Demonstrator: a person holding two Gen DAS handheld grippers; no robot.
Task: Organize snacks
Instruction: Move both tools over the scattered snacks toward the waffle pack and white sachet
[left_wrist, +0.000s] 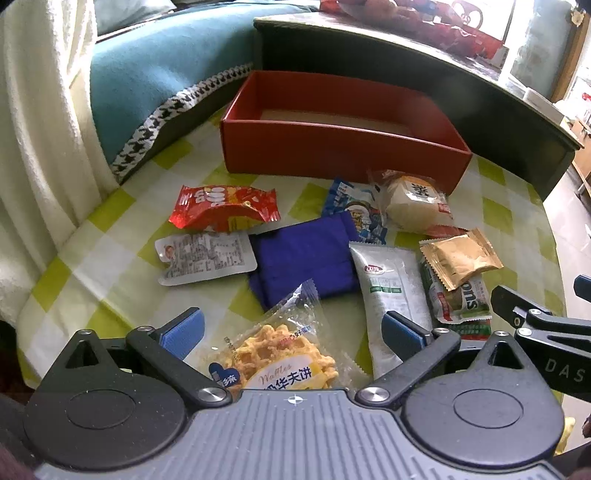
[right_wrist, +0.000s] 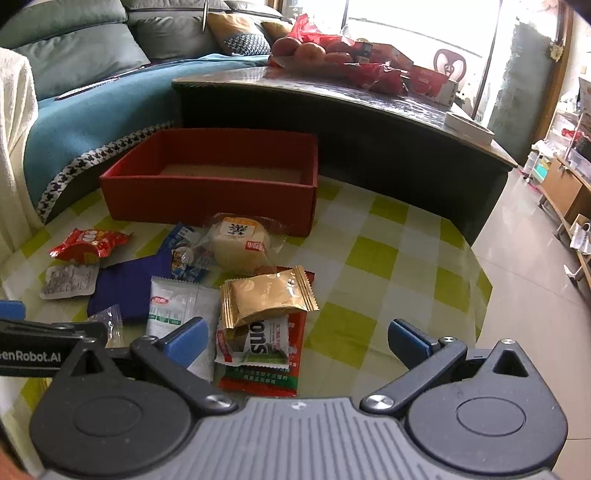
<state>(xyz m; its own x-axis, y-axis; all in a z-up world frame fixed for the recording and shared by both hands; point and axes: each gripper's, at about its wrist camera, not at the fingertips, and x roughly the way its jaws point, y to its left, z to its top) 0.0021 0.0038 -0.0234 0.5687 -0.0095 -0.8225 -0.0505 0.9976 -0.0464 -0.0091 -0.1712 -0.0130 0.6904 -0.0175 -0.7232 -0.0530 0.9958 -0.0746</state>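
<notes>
An empty red box (left_wrist: 332, 147) (right_wrist: 207, 195) stands at the far side of the checked table. Snack packets lie loose in front of it: a red packet (left_wrist: 225, 208), a silver packet (left_wrist: 205, 260), a blue pouch (left_wrist: 303, 258), a waffle packet (left_wrist: 280, 354), a white-green packet (left_wrist: 391, 291) (right_wrist: 177, 314), a gold packet (left_wrist: 460, 256) (right_wrist: 267, 295), a wrapped bun (left_wrist: 413, 201) (right_wrist: 240, 243). My left gripper (left_wrist: 291, 334) is open over the waffle packet. My right gripper (right_wrist: 295, 341) is open over a green-red packet (right_wrist: 258, 354).
A dark coffee table (right_wrist: 332, 110) with fruit and red bags stands behind the box. A teal-covered sofa (left_wrist: 155, 74) lies at the left. The checked table's (right_wrist: 388, 258) right edge drops to tiled floor (right_wrist: 528, 295).
</notes>
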